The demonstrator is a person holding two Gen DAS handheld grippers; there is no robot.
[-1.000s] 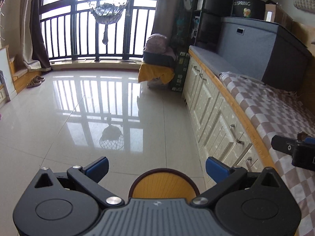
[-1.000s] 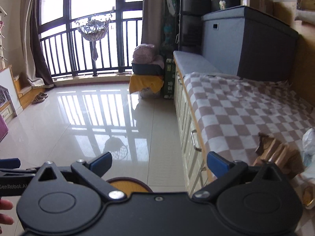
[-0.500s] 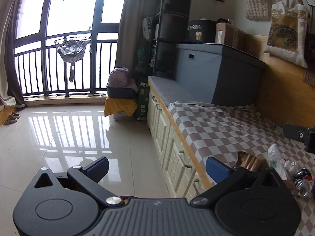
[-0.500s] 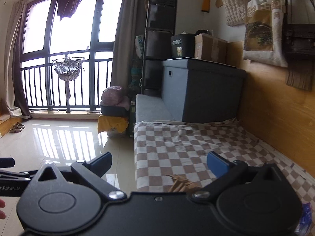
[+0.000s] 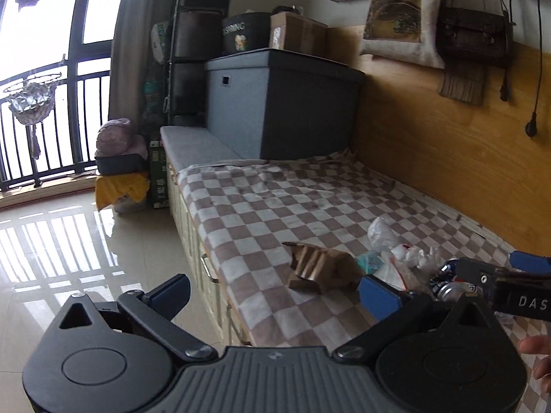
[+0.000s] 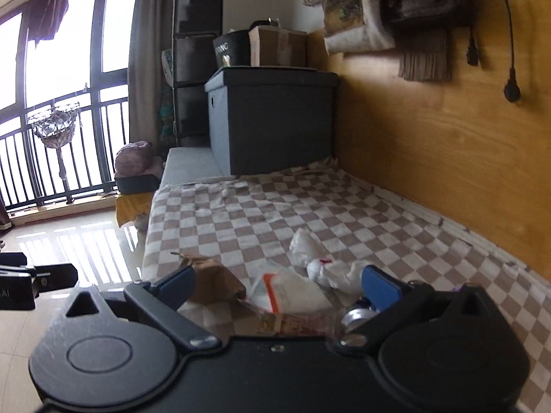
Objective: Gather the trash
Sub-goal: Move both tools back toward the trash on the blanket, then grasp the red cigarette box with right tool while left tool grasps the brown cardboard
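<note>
A pile of trash lies on the checkered blanket of the bench: a crumpled brown paper bag, white plastic wrappers and a drink can. My left gripper is open and empty, short of the paper bag, above the bench edge. In the right wrist view the paper bag, a clear plastic bag, white wrappers and the can lie just ahead of my right gripper, which is open and empty, low over the pile. The right gripper also shows in the left wrist view.
A grey storage box stands at the bench's far end, with a carton and a round tin on it. A wooden wall panel with hanging bags runs along the right. Drawers front the bench. The tiled floor lies left.
Both grippers have swung right and forward from the floor toward the bench. The trash pile is now close in front of both. Both stay open.
</note>
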